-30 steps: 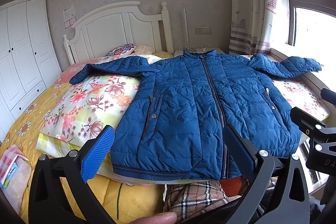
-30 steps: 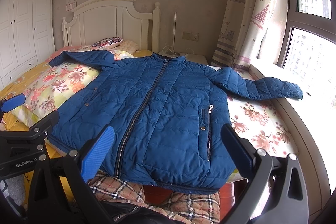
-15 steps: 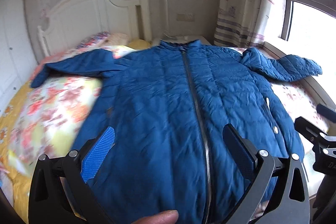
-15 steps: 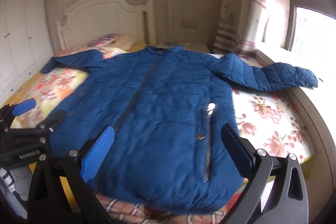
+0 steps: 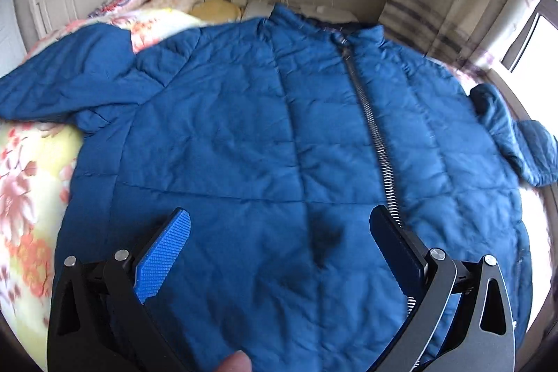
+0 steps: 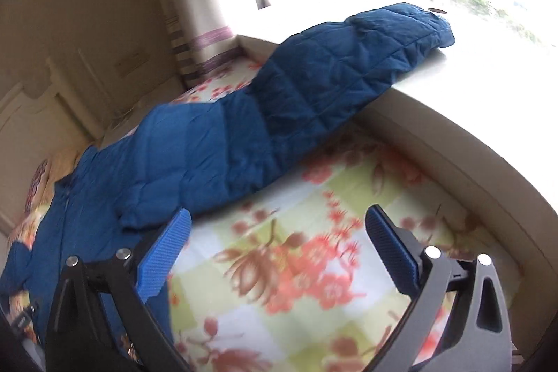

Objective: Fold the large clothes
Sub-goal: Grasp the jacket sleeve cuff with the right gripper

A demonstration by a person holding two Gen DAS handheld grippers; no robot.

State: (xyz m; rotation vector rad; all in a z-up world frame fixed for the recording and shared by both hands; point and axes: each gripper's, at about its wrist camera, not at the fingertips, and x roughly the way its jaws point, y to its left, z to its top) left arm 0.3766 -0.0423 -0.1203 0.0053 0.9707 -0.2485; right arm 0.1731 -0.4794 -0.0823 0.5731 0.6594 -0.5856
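Quilted jacket (image 5: 265,135), likely soft and light; sleeve (image 6: 314,93), upper frame, offers purchase; left tongs (image 5: 279,246) and right tongs (image 6: 279,243) gape empty

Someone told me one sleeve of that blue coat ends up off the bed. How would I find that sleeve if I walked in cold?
Start at the bright window ledge beside the floral bedsheet. The blue quilted padded jacket lies spread front-up on the bed, and one long blue quilted sleeve stretches away from its body toward the window. Unlike the other sleeve, its cuff end rests up on the pale ledge.
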